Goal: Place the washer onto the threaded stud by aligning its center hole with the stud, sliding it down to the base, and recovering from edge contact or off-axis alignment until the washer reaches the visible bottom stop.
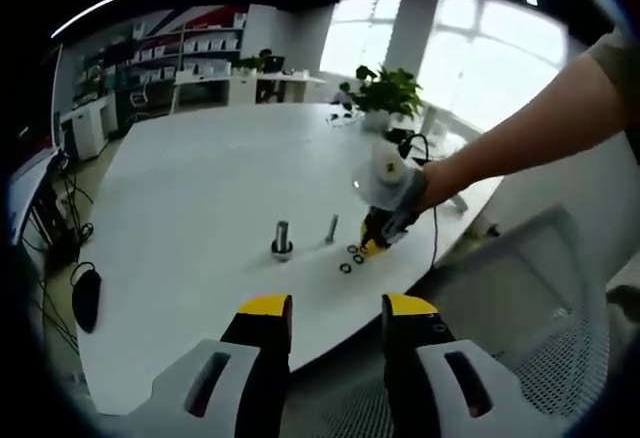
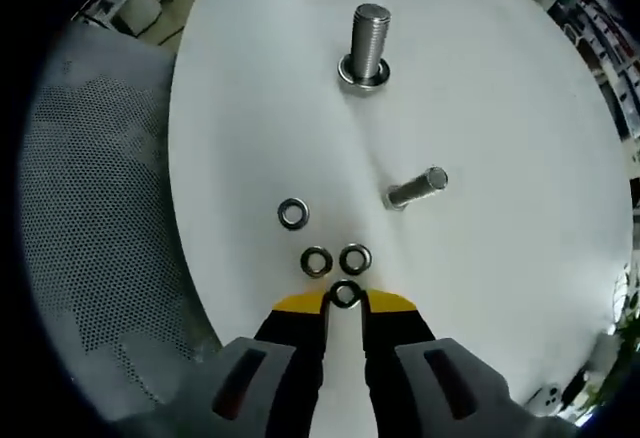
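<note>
Pinching a washer (image 2: 345, 295) between its yellow-tipped jaws, the right gripper (image 2: 345, 303) sits low over the near edge of the white table (image 2: 500, 108); the jaws are clenched on the washer's rim, and the ring lies flat at the table surface. Just beyond the jaw tips, two more washers (image 2: 335, 259) lie side by side, close together. A fourth washer (image 2: 293, 214) lies a little farther out, to the left in the right gripper view. Farther on, a loose bolt (image 2: 416, 189) lies on its side. Farthest from the gripper, the threaded stud (image 2: 369, 46) stands upright on its wide base, well apart from the held washer.

In the left gripper view, the left gripper (image 1: 336, 308) is held off the table edge with its jaws released, a clear gap between them and nothing held. Beyond it, the right gripper (image 1: 375, 246) is seen in a person's hand, tips down at the washers near the table edge, with the stud (image 1: 282, 238) to its left. A potted plant (image 1: 385, 93) stands at the far side of the table.
</note>
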### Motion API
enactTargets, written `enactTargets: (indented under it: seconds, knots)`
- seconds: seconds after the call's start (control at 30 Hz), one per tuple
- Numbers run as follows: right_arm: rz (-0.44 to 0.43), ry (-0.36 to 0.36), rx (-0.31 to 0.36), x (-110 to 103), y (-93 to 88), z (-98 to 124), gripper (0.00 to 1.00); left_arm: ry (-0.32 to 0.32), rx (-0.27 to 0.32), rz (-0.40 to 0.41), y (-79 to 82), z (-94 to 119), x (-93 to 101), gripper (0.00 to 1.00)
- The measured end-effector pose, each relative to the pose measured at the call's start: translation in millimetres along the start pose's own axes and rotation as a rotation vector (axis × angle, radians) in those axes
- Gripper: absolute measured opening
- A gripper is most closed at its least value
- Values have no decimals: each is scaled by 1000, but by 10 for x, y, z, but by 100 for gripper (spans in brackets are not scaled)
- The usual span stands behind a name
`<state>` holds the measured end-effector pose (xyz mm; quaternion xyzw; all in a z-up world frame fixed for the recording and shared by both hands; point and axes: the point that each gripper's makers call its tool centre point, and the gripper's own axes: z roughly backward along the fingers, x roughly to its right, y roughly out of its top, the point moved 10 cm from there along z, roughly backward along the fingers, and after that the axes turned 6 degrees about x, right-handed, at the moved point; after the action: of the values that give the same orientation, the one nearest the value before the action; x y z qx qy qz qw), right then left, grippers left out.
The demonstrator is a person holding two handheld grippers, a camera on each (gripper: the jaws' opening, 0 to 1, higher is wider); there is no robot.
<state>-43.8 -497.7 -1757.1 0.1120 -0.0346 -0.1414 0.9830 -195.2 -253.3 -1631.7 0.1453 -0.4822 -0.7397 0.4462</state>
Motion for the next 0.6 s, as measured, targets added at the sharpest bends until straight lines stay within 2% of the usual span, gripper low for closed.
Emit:
enactTargets:
  seconds: [0.13,0.33,0.5,0.6]
  knots:
    - [-45,-7,16,14,-23,10,15,1,3,1,6,-1,-2,33]
    - [-59,-26,23,-8,-27,3,14,4,1,3,1,1,-5,33]
    - [-174,-49,57,4,-57,6,14,4,1,-1,5,-1,-6,32]
    - [-178,-56,69,-12,-69,13,14,3,-1,1,3,0,-6,32]
